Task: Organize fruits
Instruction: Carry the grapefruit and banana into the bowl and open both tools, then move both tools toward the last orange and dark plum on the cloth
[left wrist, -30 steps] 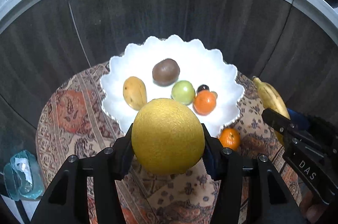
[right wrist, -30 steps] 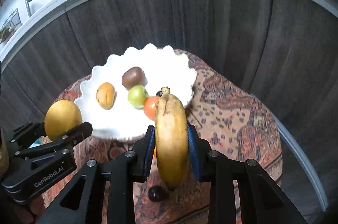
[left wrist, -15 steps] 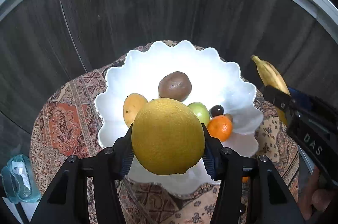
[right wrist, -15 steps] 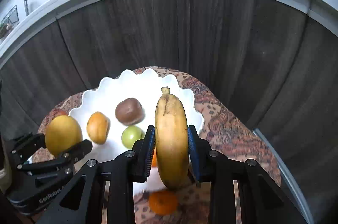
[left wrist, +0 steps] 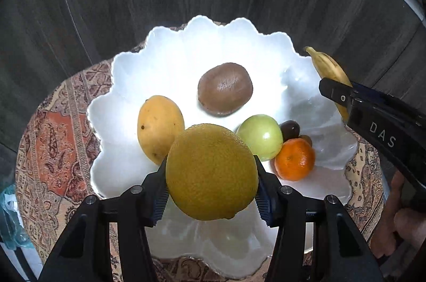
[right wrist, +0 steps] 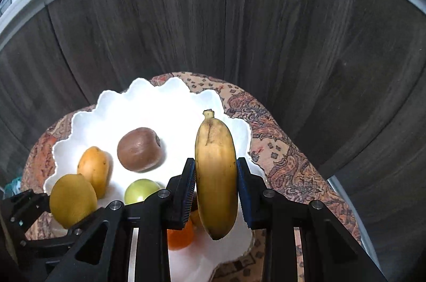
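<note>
The left gripper [left wrist: 211, 175] is clamping a large yellow citrus fruit [left wrist: 211, 171] between its pads, holding it above the near part of the white scalloped bowl [left wrist: 165, 47]. The right gripper [right wrist: 216, 188] is gripping a banana [right wrist: 216, 175] upright over the bowl's right side. A kiwi [left wrist: 225, 88], mango [left wrist: 159, 129], green apple [left wrist: 260, 137] and tangerine [left wrist: 294, 159] are lying inside the bowl, which is sitting on a patterned cloth [left wrist: 53, 143].

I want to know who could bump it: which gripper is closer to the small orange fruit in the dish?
Right, probably. The right gripper, holding the banana, is just above the small orange fruit; the left gripper, holding the yellow fruit, is beside it.
</note>
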